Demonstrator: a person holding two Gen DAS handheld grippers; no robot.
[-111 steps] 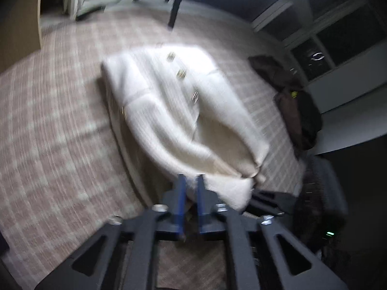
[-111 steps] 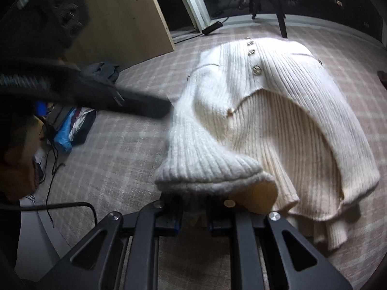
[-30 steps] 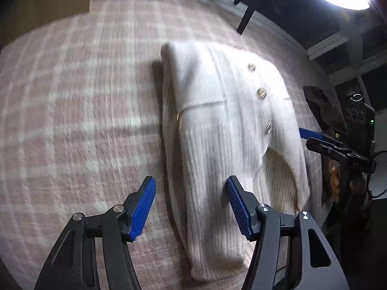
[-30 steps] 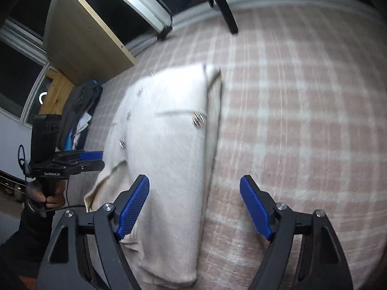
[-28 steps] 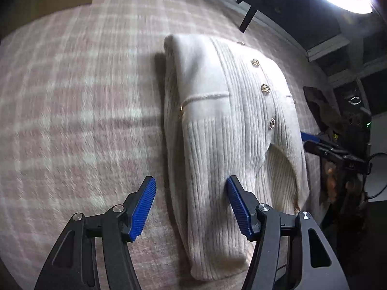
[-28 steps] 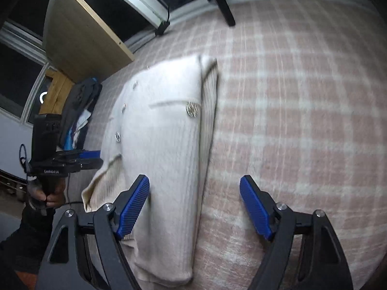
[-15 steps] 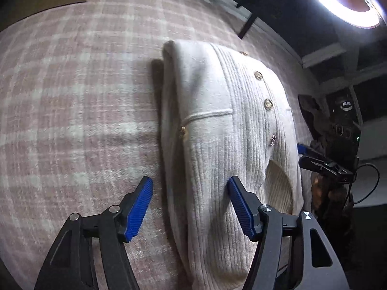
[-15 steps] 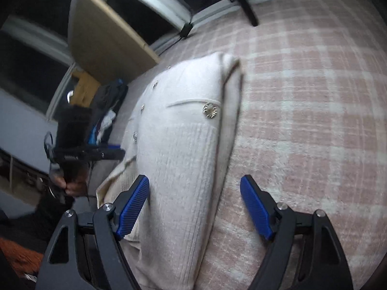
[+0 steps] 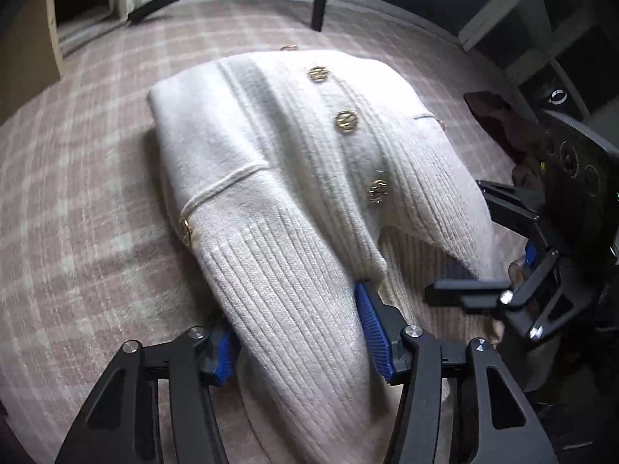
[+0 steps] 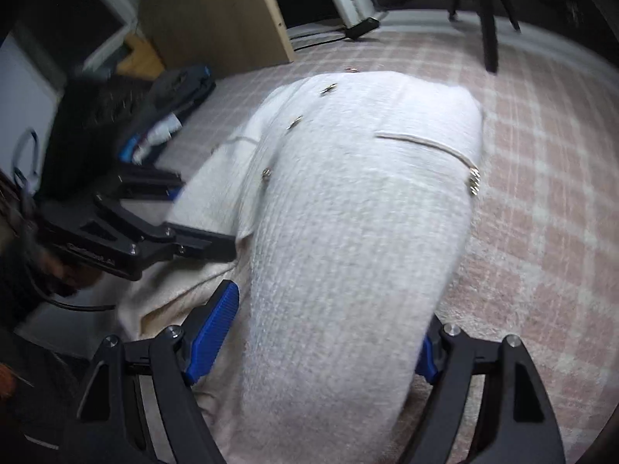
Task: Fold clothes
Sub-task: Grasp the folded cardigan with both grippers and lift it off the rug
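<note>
A cream ribbed cardigan [image 9: 271, 178] with gold buttons lies on the pink plaid carpet, both sides folded inward. In the left wrist view my left gripper [image 9: 298, 321] straddles the near end of the folded left side. Its jaws are closing with the knit between the blue pads, and the left pad is partly hidden under the fabric. My right gripper [image 10: 329, 321] straddles the cardigan's [image 10: 367, 193] folded right side. Its jaws are wider and also closing, and the right pad is mostly hidden by fabric. Each view shows the other gripper at the garment's inner edge: right [image 9: 460, 239], left [image 10: 201, 212].
Dark clothes [image 9: 499, 123] lie on the carpet to the right of the cardigan. A pile of dark and blue clothes [image 10: 174, 85] sits to its left, in front of a wooden panel [image 10: 216, 15]. A black stand leg [image 9: 319, 7] rises behind the garment.
Both grippers have come forward and down over the cardigan's near end. Each now has a folded side between its pads. The jaws stand narrower, and the two grippers are closer together.
</note>
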